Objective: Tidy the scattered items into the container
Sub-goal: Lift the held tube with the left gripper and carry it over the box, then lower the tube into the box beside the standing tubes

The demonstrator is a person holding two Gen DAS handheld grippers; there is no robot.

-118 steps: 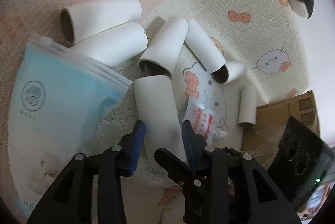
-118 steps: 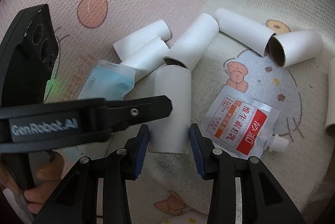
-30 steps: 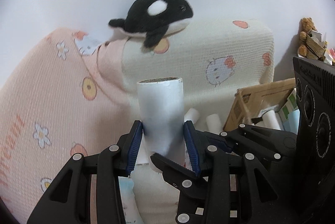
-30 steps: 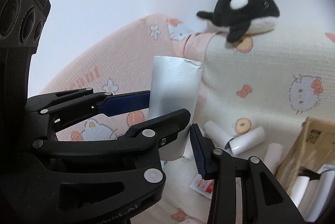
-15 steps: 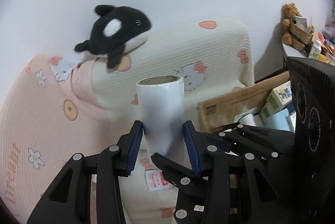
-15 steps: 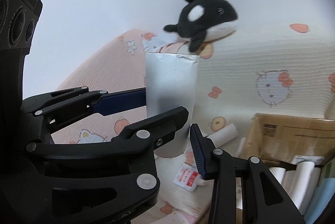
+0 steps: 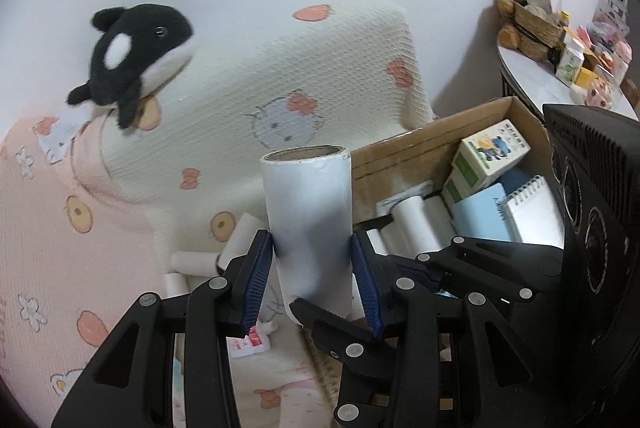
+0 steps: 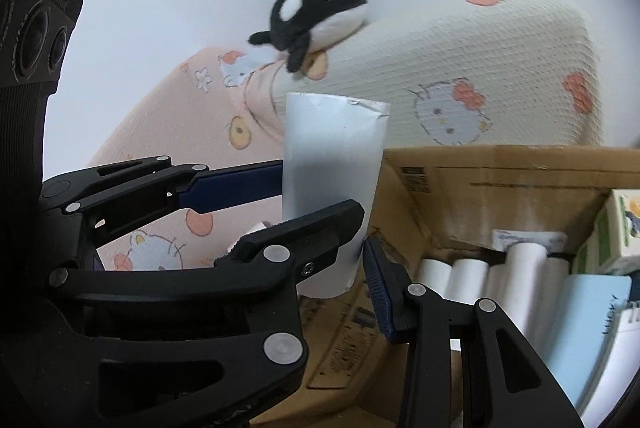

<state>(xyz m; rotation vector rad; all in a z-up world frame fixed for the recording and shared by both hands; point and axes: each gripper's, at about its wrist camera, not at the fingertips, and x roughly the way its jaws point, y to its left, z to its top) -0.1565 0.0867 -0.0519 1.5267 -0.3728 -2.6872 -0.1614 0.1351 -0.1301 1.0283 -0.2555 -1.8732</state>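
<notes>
You've swung the upright cardboard tube (image 7: pixel 307 220), clamped in your left gripper (image 7: pixel 312 284), toward the cardboard box (image 7: pixel 420 151) at 3 o'clock, where 3 rolls (image 8: pixel 480 280) lie; your right gripper (image 8: pixel 360 268) stands apart, ready.

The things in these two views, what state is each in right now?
Left gripper: shut on the roll.
Roll: held upright, off the bed.
Right gripper: state unclear, one finger hidden.
Box: open, partly filled.
Orca toy: lying on the pillow.
</notes>
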